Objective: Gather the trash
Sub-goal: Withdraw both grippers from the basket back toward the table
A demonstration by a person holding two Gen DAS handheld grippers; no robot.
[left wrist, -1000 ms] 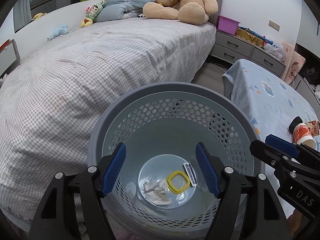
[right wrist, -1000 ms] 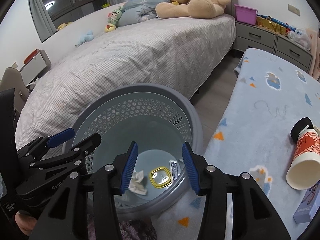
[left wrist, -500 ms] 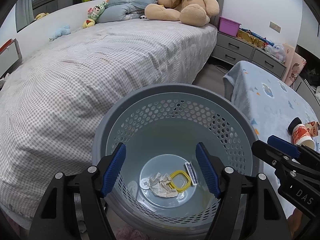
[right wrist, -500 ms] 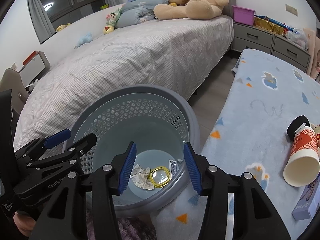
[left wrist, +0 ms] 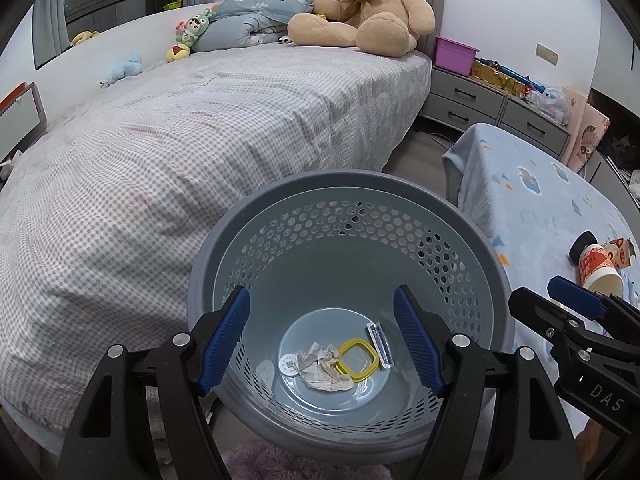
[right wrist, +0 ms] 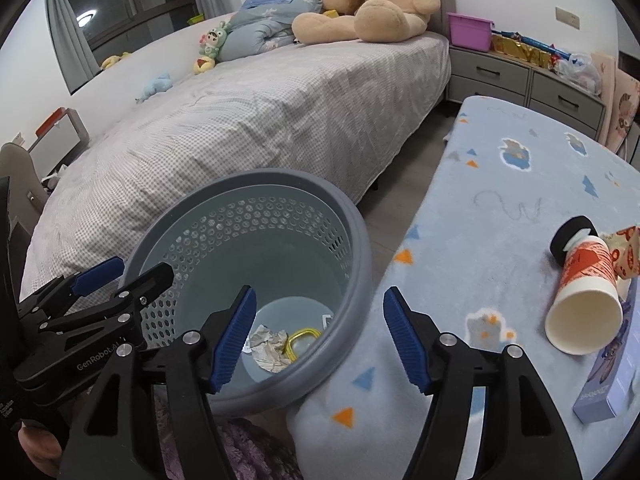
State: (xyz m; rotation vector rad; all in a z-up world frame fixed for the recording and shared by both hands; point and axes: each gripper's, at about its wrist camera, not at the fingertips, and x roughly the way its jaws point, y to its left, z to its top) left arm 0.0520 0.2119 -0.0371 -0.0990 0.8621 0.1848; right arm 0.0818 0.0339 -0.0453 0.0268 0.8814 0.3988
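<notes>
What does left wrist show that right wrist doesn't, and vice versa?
Left wrist only: the silver strip lying clear on the bin floor and the round white disc beside the paper.
Right wrist only: the purple box on the blanket, by the cup.
Both: grey bin, crumpled paper, yellow ring, paper cup, teddy bear. Both grippers, left and right, open.

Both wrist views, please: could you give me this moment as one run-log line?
left gripper: open, empty, above basket | right gripper: open, empty | in basket: crumpled paper, yellow ring | paper cup: on its side on blanket
</notes>
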